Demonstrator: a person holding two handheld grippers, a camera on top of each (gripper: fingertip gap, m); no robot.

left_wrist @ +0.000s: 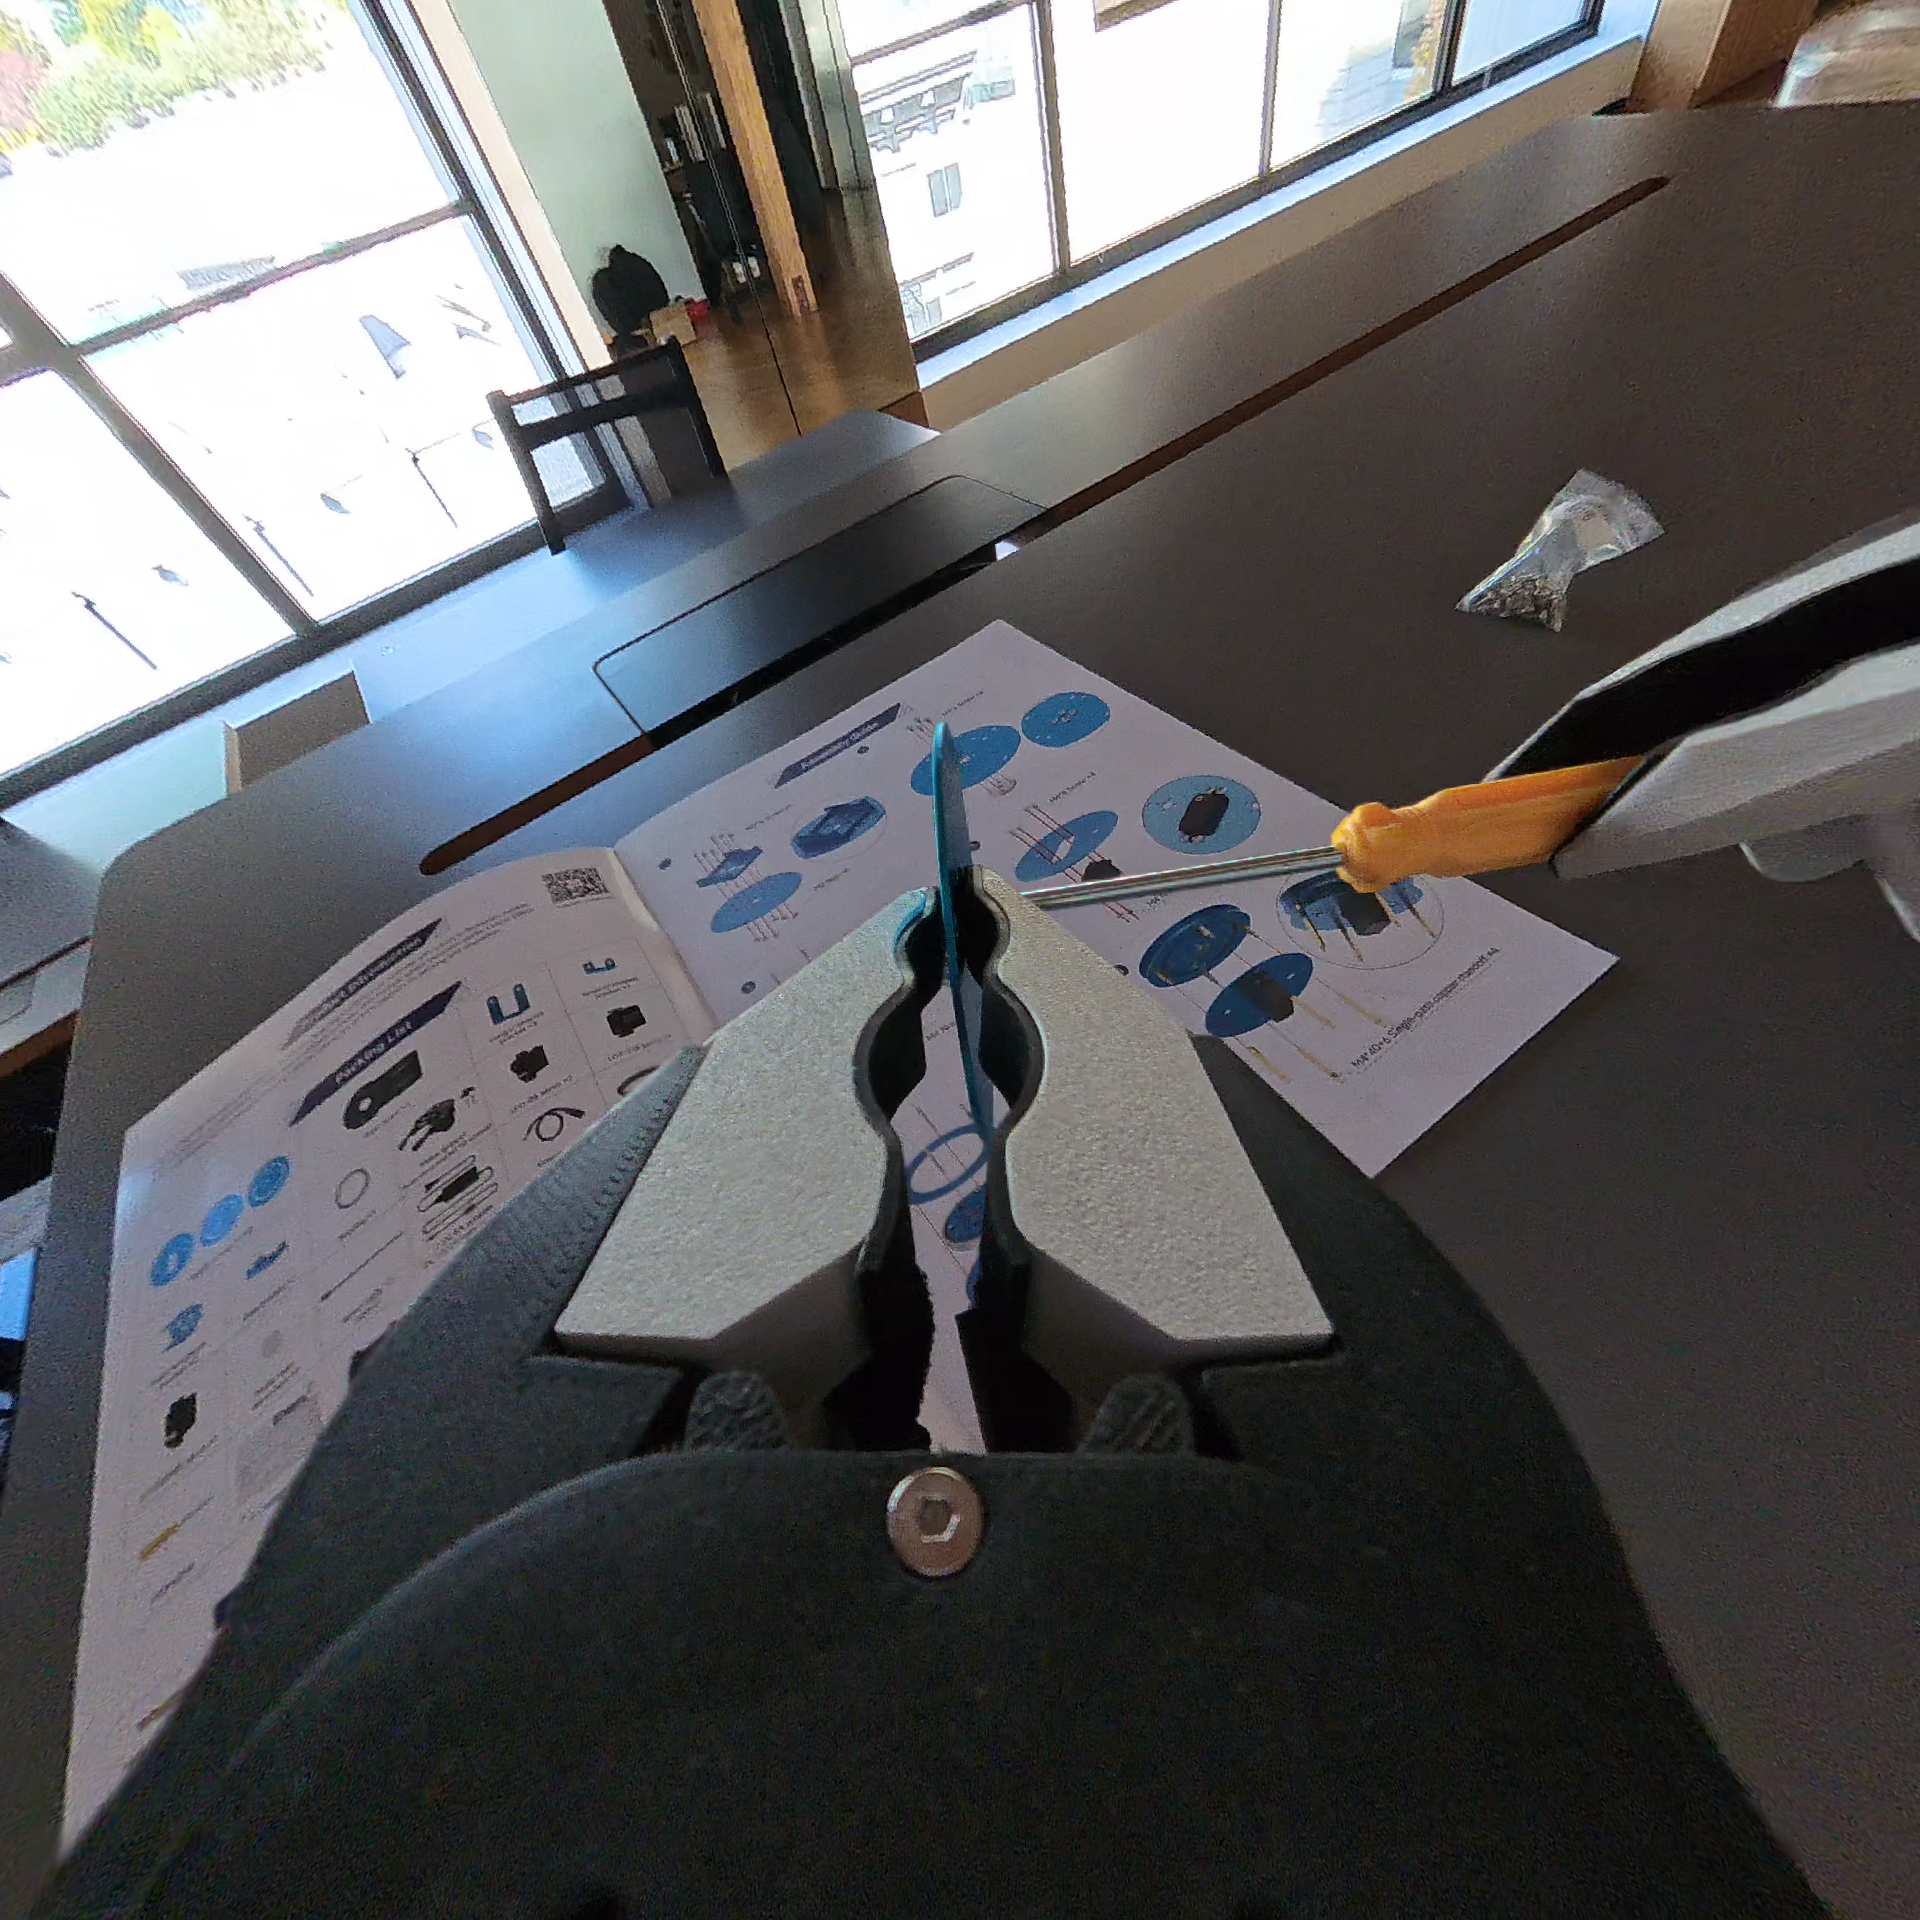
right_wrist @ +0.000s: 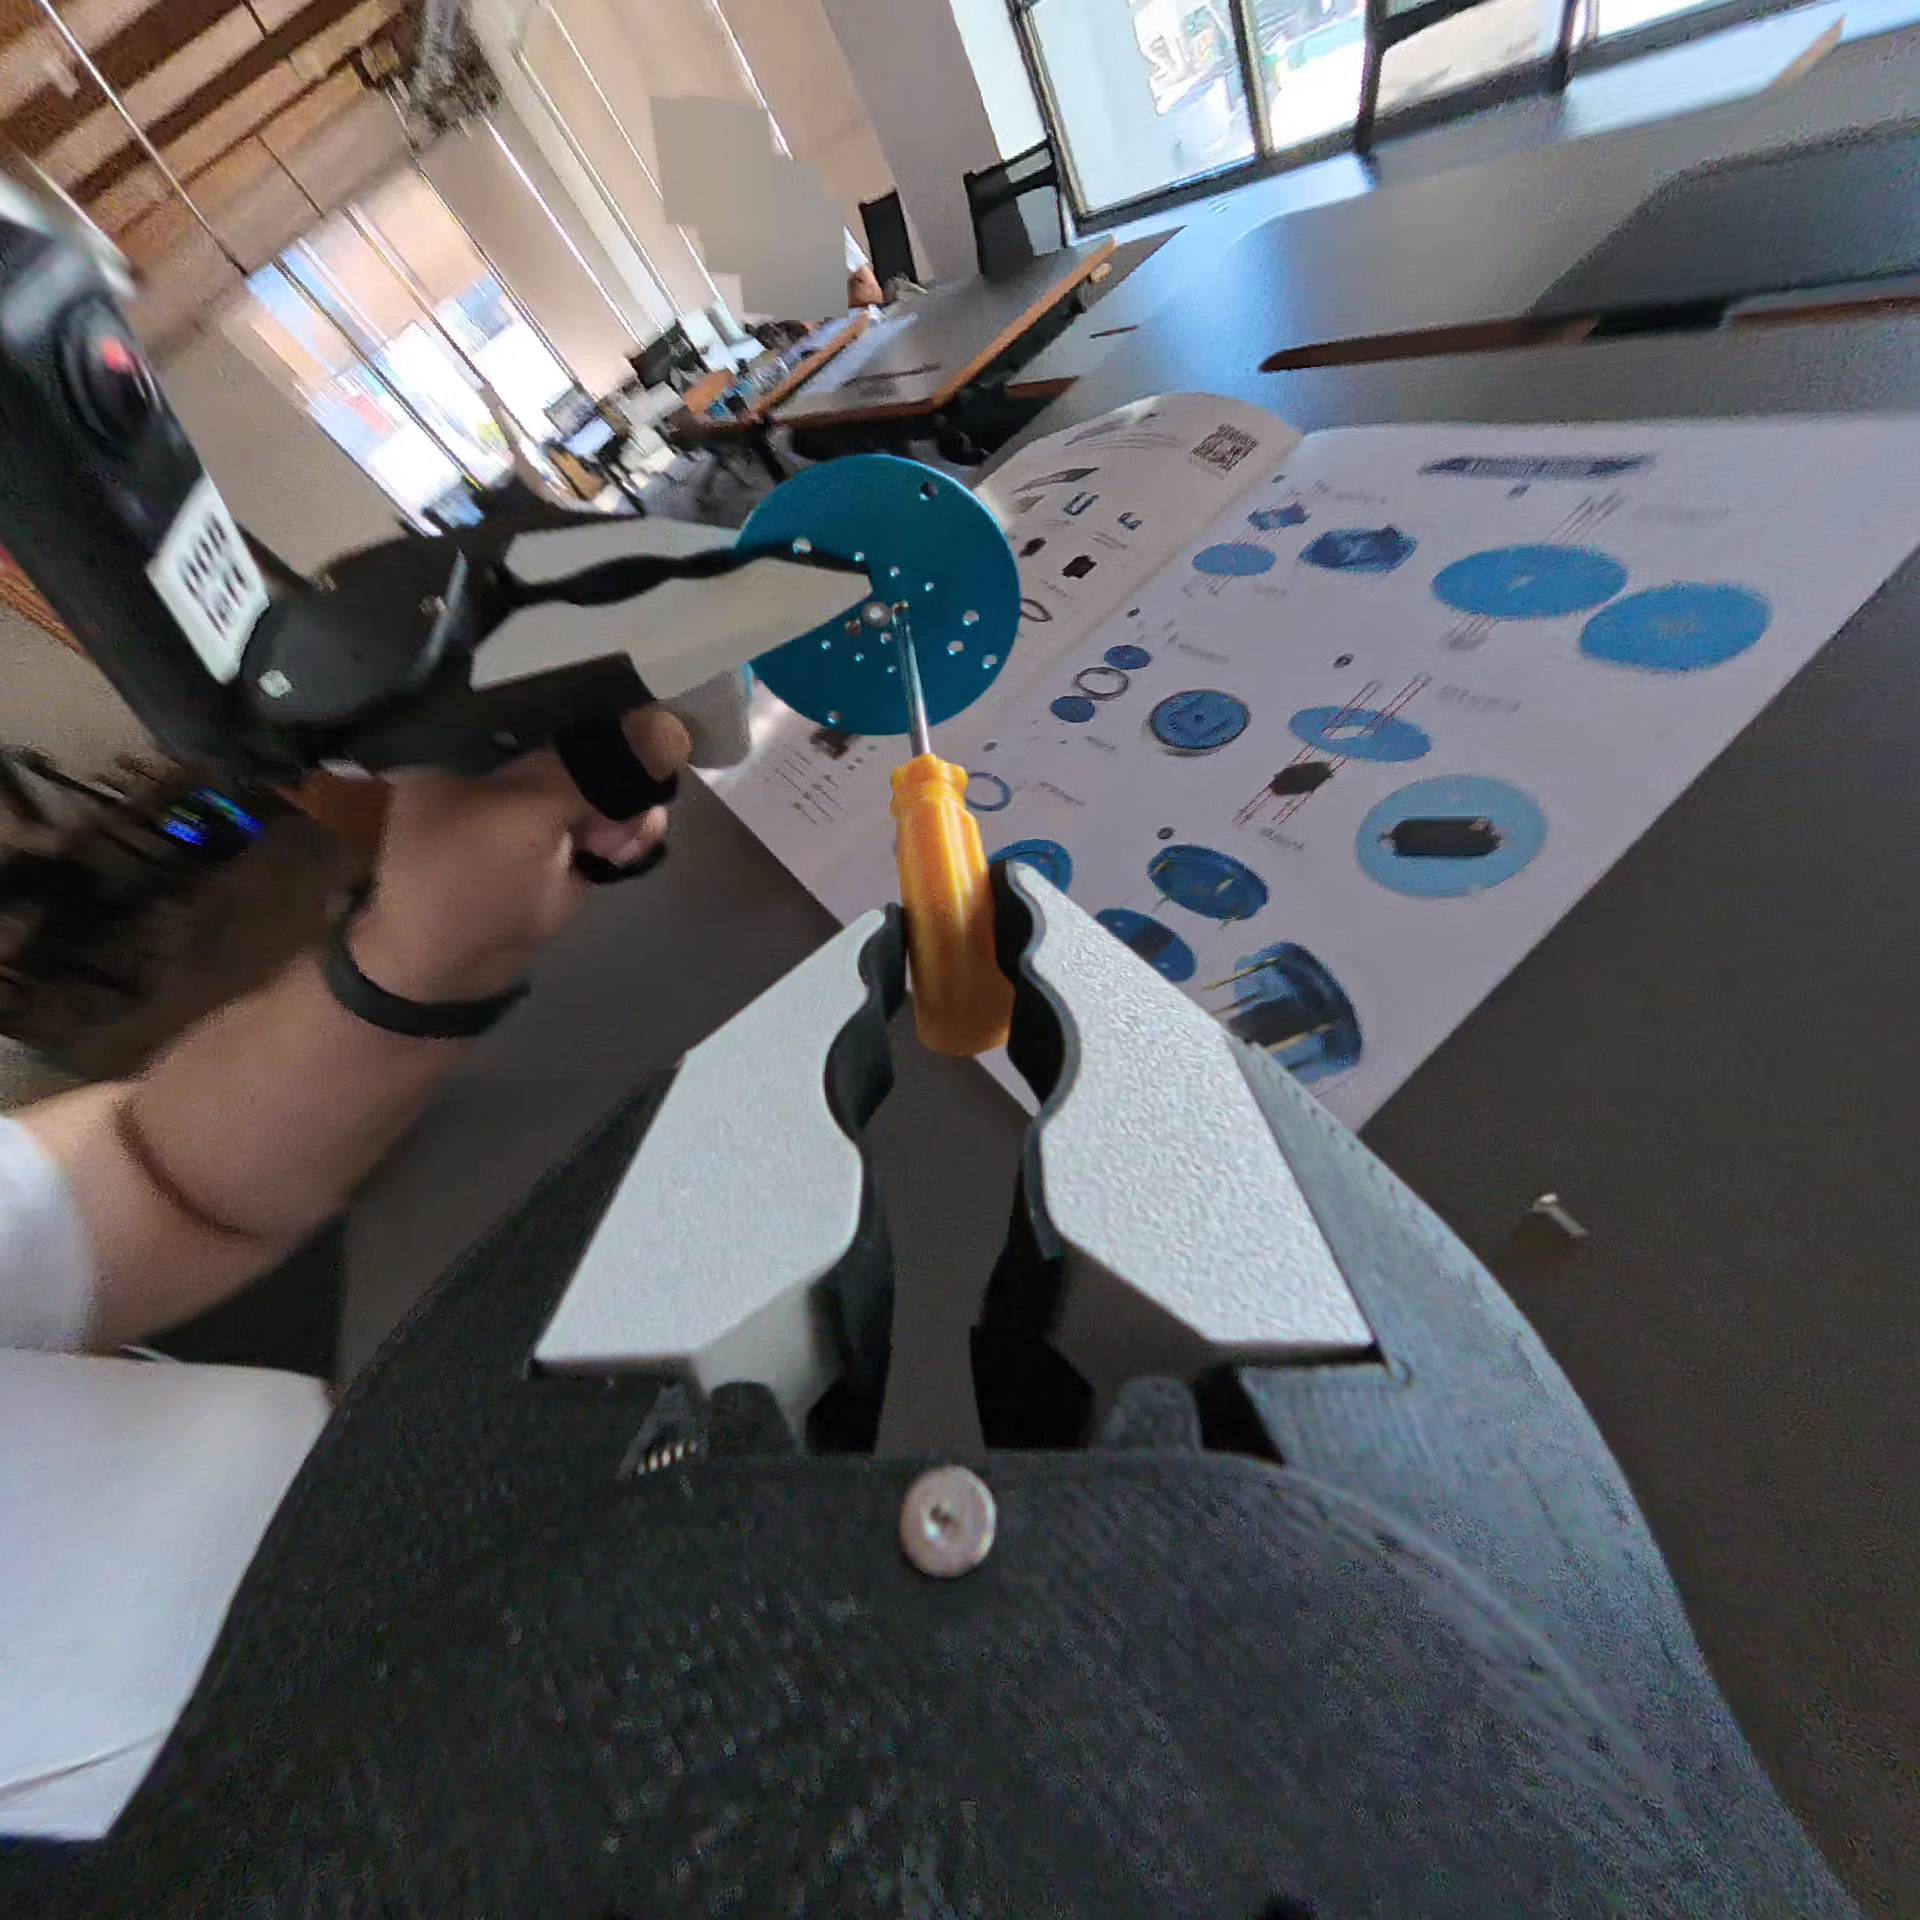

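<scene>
Two grippers, each clamped on an item above a dark table [left_wrist: 1558, 312]

Right gripper [right_wrist: 951, 920] gripped a glossy orange-handled screwdriver [right_wrist: 940, 894]; its steel tip touched the thin blue perforated disc [right_wrist: 914, 582], pinched edge-on by the left gripper [left_wrist: 961, 894]; illustrated leaflet [left_wrist: 436, 1039] lay beneath.

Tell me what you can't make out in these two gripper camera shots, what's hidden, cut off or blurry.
- Left wrist view: screwdriver tip hidden behind the left gripper; blue disc seen edge-on, face unreadable.
- Left wrist view: right gripper cut off by the right edge.
- Left wrist view: contents of the small clear bag too small to identify.
- Right wrist view: manual blurred; small metal piece on the table too small to identify.
</scene>
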